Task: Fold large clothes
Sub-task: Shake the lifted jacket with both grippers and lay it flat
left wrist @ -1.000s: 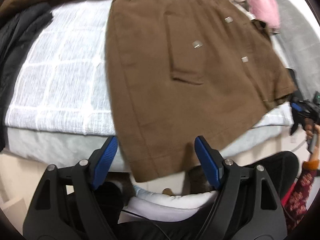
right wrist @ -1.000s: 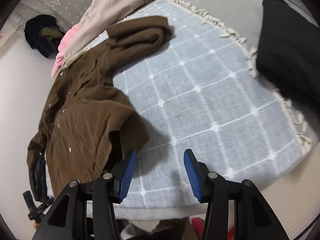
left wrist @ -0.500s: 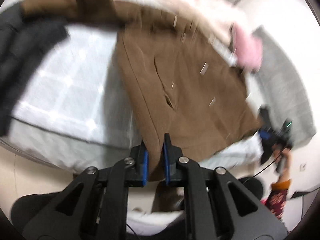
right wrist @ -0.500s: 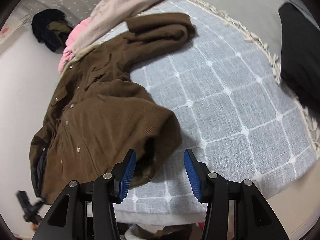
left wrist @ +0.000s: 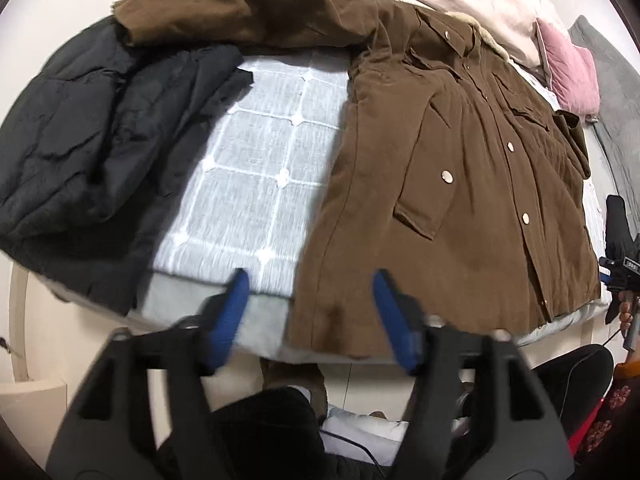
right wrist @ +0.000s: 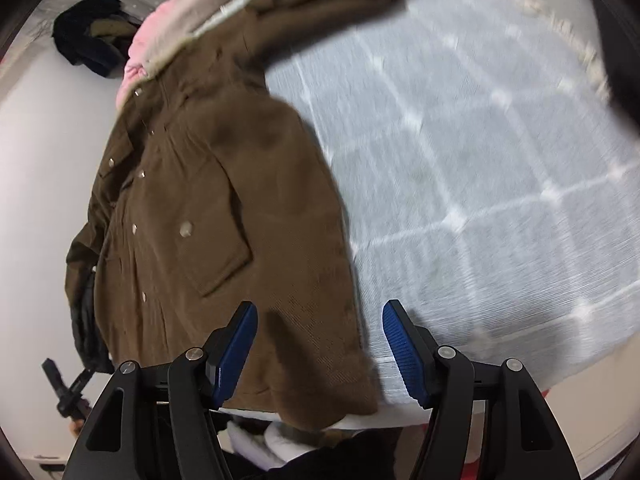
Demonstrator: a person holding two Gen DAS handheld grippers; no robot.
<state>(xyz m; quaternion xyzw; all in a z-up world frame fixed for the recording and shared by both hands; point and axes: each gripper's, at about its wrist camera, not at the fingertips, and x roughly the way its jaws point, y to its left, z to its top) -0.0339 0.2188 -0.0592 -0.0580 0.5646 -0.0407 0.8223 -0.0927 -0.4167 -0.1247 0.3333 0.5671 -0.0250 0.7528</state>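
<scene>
A large brown coat with metal snap buttons lies front-up on the bed, hem at the near edge, one sleeve stretched across the far side. It also shows in the right wrist view. My left gripper is open and empty, above the coat's lower left hem corner. My right gripper is open and empty, above the hem by the coat's right edge.
A pale blue checked blanket covers the bed. A black puffer jacket lies at its left. Pink and beige bedding is piled at the far right. A dark bundle lies by the wall.
My left gripper was shut on the coat's hem half a second ago and has now opened, letting it go. The coat's folded-up corner now lies flat. My right gripper has moved closer to the hem.
</scene>
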